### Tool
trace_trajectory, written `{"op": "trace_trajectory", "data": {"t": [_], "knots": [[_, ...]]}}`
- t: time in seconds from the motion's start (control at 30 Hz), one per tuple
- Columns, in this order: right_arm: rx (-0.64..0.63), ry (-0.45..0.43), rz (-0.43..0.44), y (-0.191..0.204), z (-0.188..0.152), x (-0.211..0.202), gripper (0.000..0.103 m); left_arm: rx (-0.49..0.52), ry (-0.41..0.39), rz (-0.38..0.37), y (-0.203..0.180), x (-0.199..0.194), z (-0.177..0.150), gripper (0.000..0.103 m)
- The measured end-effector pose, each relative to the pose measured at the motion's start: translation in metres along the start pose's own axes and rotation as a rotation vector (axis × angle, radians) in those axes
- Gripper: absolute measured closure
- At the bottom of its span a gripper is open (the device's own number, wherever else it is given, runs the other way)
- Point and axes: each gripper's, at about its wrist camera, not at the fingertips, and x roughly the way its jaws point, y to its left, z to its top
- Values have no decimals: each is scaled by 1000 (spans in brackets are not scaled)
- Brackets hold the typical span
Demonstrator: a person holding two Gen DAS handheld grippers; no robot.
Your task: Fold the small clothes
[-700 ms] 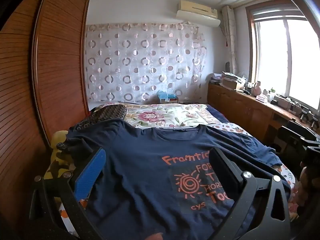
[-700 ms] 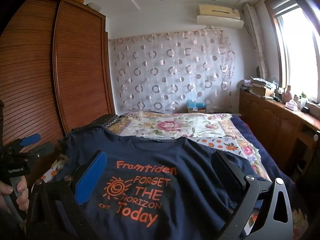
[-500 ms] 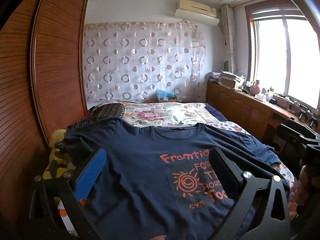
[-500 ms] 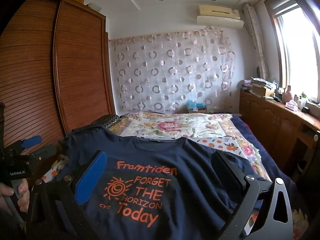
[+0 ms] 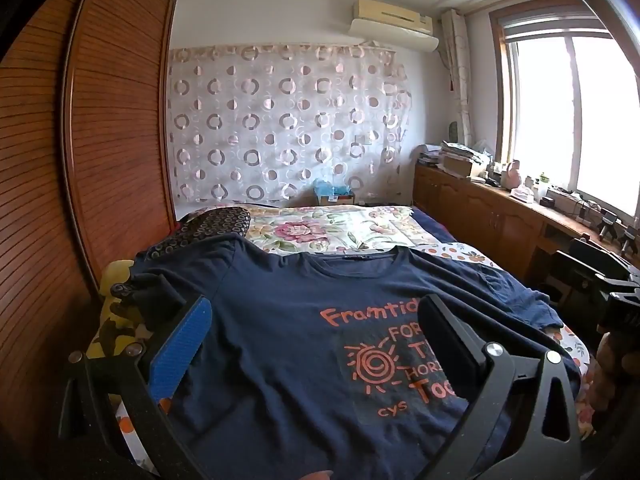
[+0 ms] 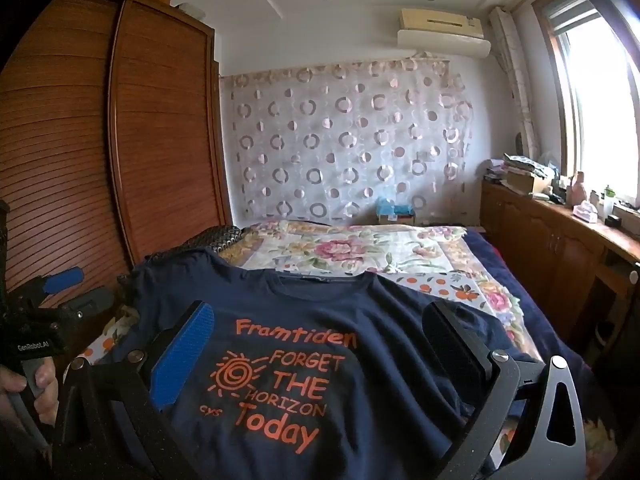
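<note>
A navy T-shirt [image 5: 288, 320] with orange lettering lies spread face up on the bed, collar toward the far wall. It fills the lower middle of the right wrist view too, as the same T-shirt [image 6: 304, 320]. My left gripper [image 5: 312, 320] hovers open above the shirt's left half, nothing between its pads. My right gripper [image 6: 316, 328] stands open over the printed chest, also holding nothing. In the right wrist view the left gripper [image 6: 64, 288] shows at the left edge, held by a hand [image 6: 24, 388]. The shirt's left sleeve [image 5: 156, 292] is bunched.
The bed [image 5: 340, 228] has a floral cover beyond the shirt. A wooden wardrobe [image 5: 100, 152] runs along the left side. A low wooden cabinet [image 5: 480, 216] with clutter stands under the window at right. A dark patterned cushion [image 5: 216, 224] lies near the shirt's left shoulder.
</note>
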Motion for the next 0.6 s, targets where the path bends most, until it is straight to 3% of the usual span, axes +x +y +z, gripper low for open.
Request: {"op": "trace_trajectory", "data": {"t": [0.6], "knots": [[1,3,-1,-1,0,1,0,2,-2,1,-1,0,0,0]]}}
